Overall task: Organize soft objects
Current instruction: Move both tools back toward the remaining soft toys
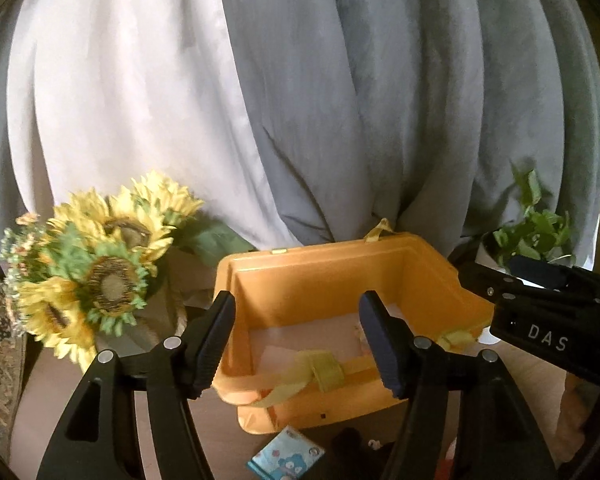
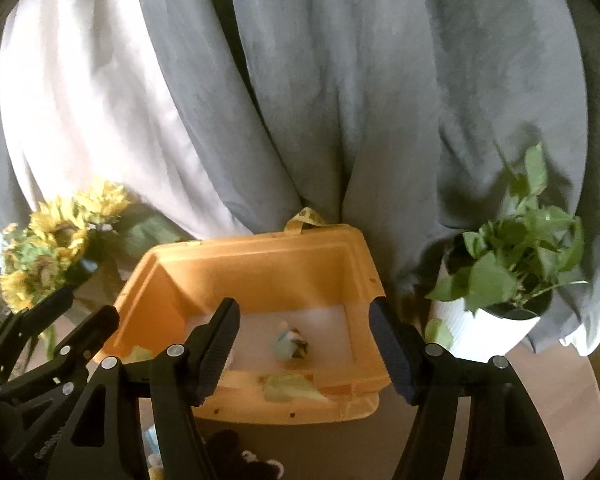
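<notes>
Left wrist view: your left gripper [image 1: 296, 340] hangs with its fingers spread wide and nothing between them, poised over the near rim of the orange bin [image 1: 340, 268]. The bin sits on a brown table [image 1: 52, 392], open at the top, with a pale floor inside and yellow straps [image 1: 312, 376] draped over its front wall. A small blue packet with a bear print [image 1: 286, 458] lies on the table just in front of the bin, and a dark soft thing [image 1: 348, 444] sits beside it, too dim to identify. Sunflowers [image 1: 100, 264] stand to the left of the bin. Your right gripper's body, marked DAS, enters from the right edge, near a leafy potted plant [image 1: 536, 232]. Grey and white curtains [image 1: 300, 100] fill the background.

Right wrist view: your right gripper [image 2: 304, 344] is likewise wide apart and empty, held above the bin's front edge. Inside the bin, on its pale floor, lies one small soft toy [image 2: 292, 344], teal and dark, blurred. A pale green strap lies on the front rim. Your left gripper shows at lower left, fingers apart. The potted plant stands just right of the bin in a white pot [image 2: 480, 332]; the sunflowers are to its left.
</notes>
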### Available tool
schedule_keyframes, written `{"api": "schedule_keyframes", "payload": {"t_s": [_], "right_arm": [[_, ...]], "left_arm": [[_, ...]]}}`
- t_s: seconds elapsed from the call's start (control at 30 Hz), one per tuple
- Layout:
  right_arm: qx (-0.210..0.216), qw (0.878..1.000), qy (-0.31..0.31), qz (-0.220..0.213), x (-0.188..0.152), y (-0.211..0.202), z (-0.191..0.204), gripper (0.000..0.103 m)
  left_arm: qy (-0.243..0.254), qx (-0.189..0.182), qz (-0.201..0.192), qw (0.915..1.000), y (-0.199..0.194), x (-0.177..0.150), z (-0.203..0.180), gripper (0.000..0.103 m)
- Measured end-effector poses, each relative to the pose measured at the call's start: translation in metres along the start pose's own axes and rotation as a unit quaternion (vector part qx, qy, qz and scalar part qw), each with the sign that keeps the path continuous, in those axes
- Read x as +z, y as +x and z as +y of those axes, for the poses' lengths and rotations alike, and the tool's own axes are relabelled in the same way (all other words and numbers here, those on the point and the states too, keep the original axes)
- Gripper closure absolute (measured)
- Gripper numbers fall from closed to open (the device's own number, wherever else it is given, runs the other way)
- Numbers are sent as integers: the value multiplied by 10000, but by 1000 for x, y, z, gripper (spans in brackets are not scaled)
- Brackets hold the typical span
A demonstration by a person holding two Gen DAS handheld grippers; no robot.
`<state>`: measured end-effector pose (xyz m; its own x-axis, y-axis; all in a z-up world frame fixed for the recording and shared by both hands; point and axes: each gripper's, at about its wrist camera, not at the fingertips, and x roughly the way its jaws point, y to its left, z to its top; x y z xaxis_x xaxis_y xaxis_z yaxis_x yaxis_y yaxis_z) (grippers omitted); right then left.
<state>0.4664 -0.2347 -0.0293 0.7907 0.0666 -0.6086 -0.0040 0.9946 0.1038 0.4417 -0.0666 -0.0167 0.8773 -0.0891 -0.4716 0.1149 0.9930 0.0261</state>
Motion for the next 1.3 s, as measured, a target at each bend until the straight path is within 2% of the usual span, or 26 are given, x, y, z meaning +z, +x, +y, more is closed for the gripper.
{"api": "schedule_keyframes", "payload": {"t_s": [0.6, 0.93, 1.3], "right_arm": [[199, 9996, 17, -201, -37, -84, 4, 35], [206, 9996, -43, -198, -63, -115, 6, 35], [191, 9997, 104, -140, -95, -137, 13, 35]], "left_arm": [[114, 121, -212, 9996, -95, -28, -13, 38], [161, 181, -187, 9995, -129, -54, -18, 38], [440, -33, -103, 9990, -153, -86, -14, 37]]}}
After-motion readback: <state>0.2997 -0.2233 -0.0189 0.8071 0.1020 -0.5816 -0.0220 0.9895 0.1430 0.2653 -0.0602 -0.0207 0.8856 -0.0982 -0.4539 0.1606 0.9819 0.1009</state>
